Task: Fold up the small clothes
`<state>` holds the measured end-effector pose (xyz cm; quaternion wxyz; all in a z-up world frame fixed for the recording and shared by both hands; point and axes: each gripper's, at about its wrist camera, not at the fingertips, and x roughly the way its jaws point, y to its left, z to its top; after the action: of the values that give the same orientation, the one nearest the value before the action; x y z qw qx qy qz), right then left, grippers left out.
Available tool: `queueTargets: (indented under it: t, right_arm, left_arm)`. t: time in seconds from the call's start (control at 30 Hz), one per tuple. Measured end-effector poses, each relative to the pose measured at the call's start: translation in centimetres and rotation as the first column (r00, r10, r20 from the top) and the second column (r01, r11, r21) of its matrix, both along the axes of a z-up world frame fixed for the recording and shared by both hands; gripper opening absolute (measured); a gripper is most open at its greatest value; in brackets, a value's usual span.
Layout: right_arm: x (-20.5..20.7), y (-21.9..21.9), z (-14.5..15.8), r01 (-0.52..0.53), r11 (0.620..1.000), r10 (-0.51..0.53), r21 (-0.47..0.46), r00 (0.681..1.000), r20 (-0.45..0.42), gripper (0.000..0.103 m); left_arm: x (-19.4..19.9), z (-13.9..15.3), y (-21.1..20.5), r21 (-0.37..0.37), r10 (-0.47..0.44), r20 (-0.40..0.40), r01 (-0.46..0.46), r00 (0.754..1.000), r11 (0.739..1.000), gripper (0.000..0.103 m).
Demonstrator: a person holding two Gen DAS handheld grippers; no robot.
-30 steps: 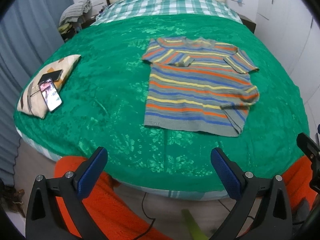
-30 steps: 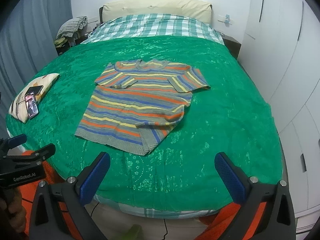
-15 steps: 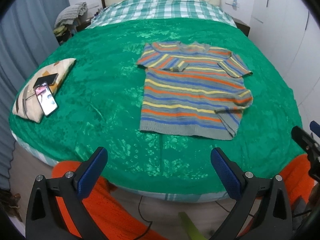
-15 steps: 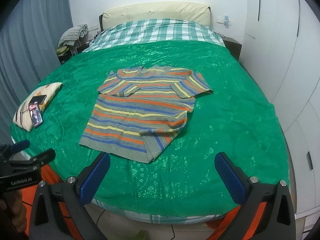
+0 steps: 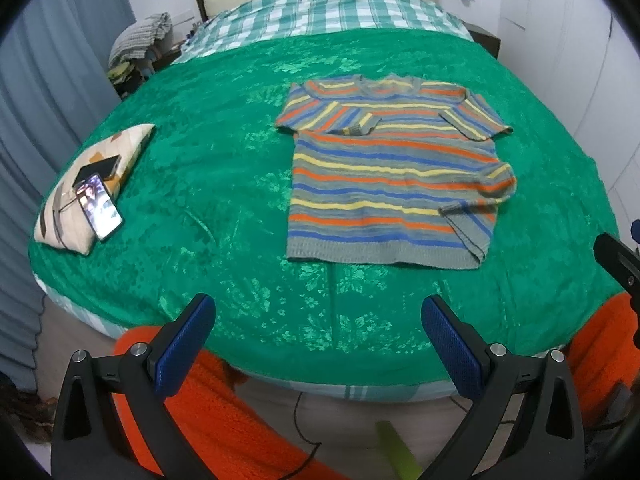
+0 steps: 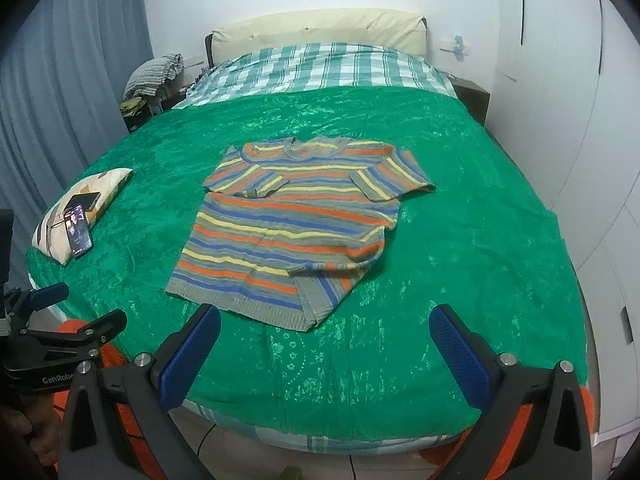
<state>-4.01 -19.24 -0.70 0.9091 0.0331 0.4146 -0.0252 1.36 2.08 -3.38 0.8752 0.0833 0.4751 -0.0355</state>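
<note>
A home bedroom: a bed (image 6: 460, 240) with a headboard (image 6: 320, 30), curtains (image 6: 60, 92) at its left edge, wardrobe doors (image 6: 560, 80) right.

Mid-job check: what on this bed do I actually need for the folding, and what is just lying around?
For the job:
- striped shirt, spread on the green bedspread, one hem corner turned over
- left gripper and right gripper, both open, holding nothing

Just lying about:
- small pillow
- lit phone propped against it
- dark phone lying on it
</note>
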Motion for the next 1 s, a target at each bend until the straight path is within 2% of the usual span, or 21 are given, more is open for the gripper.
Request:
queueTargets:
  t: [0.43,1.0]
  right_arm:
    - [0.3,0.1,-1.4,-0.001,1.0,0.001,-0.006,0.997,-0.072,0.103]
    - [0.4,0.7,-2.1,-0.032,0.999,0.029,-0.021,0.994,-0.101,0.103]
  left_arm:
    - [0.4,-0.7,0.9,-0.033,0.041,-0.035,-0.042,0.999,0.999,0.103]
    - [0.4,-1.3,1.2,-0.031,0.043,-0.047,-0.045,0.998,0.999,0.103]
